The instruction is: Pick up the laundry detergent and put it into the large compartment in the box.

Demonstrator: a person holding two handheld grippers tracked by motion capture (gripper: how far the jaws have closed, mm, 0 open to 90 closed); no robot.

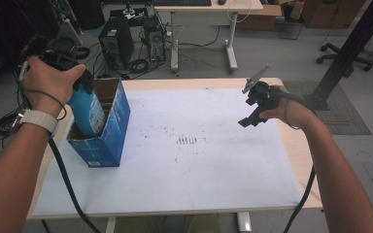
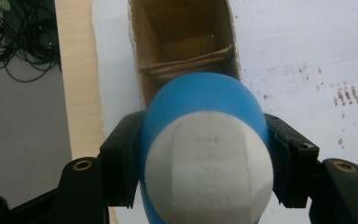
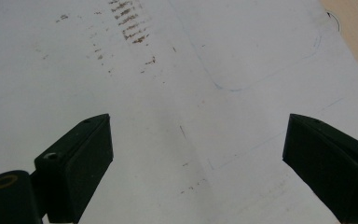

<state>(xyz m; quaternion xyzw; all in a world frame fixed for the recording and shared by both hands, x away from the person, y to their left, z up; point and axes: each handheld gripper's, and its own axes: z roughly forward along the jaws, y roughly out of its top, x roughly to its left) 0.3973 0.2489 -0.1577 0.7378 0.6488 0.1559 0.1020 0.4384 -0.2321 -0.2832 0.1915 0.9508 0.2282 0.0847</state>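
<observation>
Left gripper (image 2: pixel 200 154) is clamped on the blue bottle (image 2: pixel 205 140), one jaw on each side just under its white cap (image 2: pixel 209 168), cap end toward the camera. Directly below the jaws sits the open blue cardboard box (image 1: pixel 116 121); in the high view the bottle's lower end is already inside the box opening, bottle tilted. Right gripper (image 3: pixel 196 154) has its jaws spread wide with nothing between them, hovering above the white table cover (image 3: pixel 168 116), well apart from the box.

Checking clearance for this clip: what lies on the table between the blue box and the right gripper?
Nothing: in the high view, only bare white table cover with brown smudges lies between the blue box and the right gripper.
</observation>
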